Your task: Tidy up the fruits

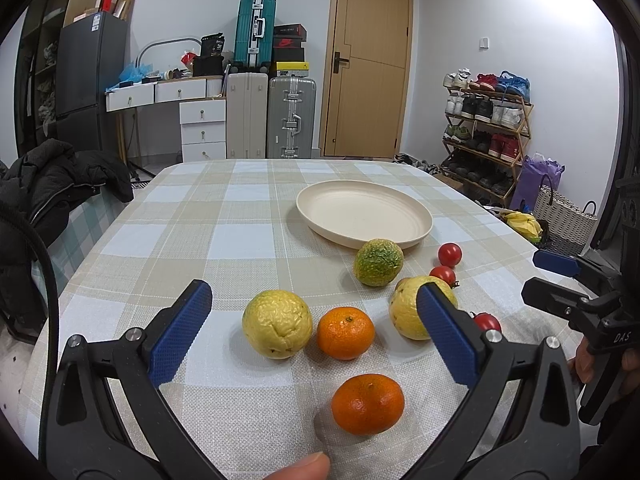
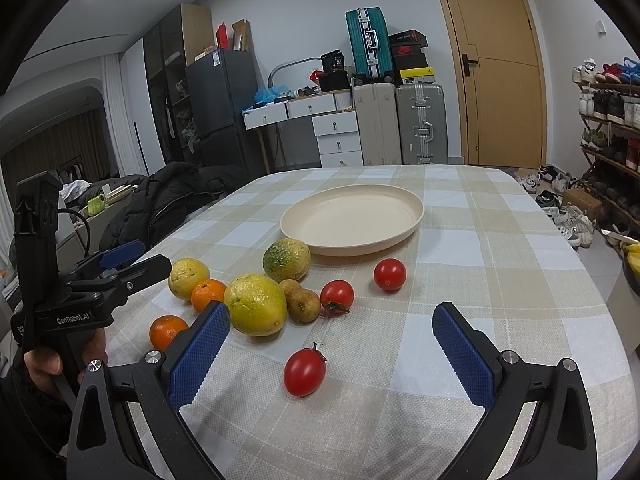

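A cream plate (image 1: 364,212) (image 2: 352,218) sits empty mid-table. Loose fruit lies in front of it: a green-yellow fruit (image 1: 378,262) (image 2: 287,260), two yellow wrinkled fruits (image 1: 277,324) (image 2: 256,305), two oranges (image 1: 367,404) (image 1: 346,333) (image 2: 167,332), two small brown fruits (image 2: 304,305) and three red tomatoes (image 2: 305,372) (image 2: 389,274) (image 2: 337,295). My left gripper (image 1: 314,300) is open above the table, facing a yellow fruit and the oranges. My right gripper (image 2: 332,320) is open, facing the nearest tomato. Both are empty.
The table has a checked cloth (image 1: 224,236) (image 2: 500,264). A black jacket (image 1: 52,188) lies on a seat at the left edge. Suitcases (image 1: 290,118), drawers, a door and a shoe rack (image 1: 486,132) stand behind the table.
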Demonstrator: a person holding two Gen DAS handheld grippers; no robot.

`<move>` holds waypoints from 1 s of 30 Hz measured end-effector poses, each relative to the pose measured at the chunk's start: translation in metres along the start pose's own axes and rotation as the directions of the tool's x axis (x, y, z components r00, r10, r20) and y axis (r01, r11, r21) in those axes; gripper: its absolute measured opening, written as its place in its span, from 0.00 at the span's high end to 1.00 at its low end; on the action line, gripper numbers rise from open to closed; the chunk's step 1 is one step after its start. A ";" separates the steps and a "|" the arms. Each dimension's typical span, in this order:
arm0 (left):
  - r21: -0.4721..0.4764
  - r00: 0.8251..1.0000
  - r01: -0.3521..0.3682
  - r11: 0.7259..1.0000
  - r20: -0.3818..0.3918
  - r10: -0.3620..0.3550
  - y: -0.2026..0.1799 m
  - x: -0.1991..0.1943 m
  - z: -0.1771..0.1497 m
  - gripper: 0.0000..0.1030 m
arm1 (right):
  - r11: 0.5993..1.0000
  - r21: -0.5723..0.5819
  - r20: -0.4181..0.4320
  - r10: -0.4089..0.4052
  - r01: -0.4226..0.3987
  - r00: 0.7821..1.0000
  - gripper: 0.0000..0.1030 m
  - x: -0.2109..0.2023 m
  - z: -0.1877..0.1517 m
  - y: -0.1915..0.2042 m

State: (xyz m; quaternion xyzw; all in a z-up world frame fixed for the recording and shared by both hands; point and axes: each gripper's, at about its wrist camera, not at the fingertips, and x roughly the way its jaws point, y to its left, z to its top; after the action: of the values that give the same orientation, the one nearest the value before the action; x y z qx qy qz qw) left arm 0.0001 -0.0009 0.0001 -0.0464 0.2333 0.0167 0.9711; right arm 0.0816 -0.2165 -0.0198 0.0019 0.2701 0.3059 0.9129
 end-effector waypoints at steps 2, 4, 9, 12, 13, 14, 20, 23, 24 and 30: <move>0.001 1.000 0.000 1.000 0.001 0.000 0.000 0.000 0.000 0.01 | 1.000 0.000 0.000 -0.001 0.001 1.000 0.00 0.000 0.000 0.000; 0.000 1.000 0.000 1.000 0.001 0.000 0.000 0.000 0.000 0.01 | 1.000 0.003 -0.001 -0.001 0.001 1.000 0.00 0.000 0.000 0.000; 0.000 1.000 0.001 1.000 0.001 -0.001 0.000 0.000 0.000 0.01 | 1.000 0.003 -0.005 0.000 0.000 1.000 0.00 0.000 0.000 0.000; 0.002 1.000 0.000 1.000 0.000 0.000 0.000 0.000 0.000 0.01 | 1.000 0.005 -0.011 0.001 -0.001 1.000 0.00 0.000 0.000 0.000; 0.002 1.000 0.000 1.000 0.000 0.000 0.000 0.000 0.000 0.01 | 1.000 0.006 -0.012 0.001 -0.001 1.000 0.00 0.000 0.000 0.000; 0.002 1.000 0.000 1.000 0.000 0.000 0.000 0.000 0.000 0.01 | 1.000 0.006 -0.013 -0.001 0.001 1.000 0.00 0.001 0.000 0.000; 0.001 1.000 0.000 1.000 0.000 0.000 0.000 0.000 0.000 0.01 | 1.000 0.010 -0.021 -0.017 0.017 1.000 0.00 0.004 0.000 -0.002; 0.002 1.000 0.003 1.000 0.001 -0.003 -0.002 0.000 0.001 0.01 | 1.000 0.006 -0.036 -0.027 0.028 0.999 0.00 0.006 0.000 -0.003; 0.004 1.000 0.004 1.000 0.001 -0.004 -0.002 0.000 0.001 0.01 | 1.000 0.006 -0.039 -0.027 0.028 0.999 0.00 0.007 0.000 -0.003; 0.021 1.000 0.010 1.000 -0.019 -0.010 -0.007 0.004 0.006 0.01 | 0.999 0.010 -0.083 -0.044 0.045 0.996 0.00 0.013 0.003 -0.006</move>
State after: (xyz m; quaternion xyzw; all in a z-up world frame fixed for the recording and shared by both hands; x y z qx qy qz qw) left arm 0.0068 -0.0072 0.0040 -0.0376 0.2422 0.0091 0.9695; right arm 0.0949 -0.2143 -0.0247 -0.0114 0.3094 0.2835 0.9076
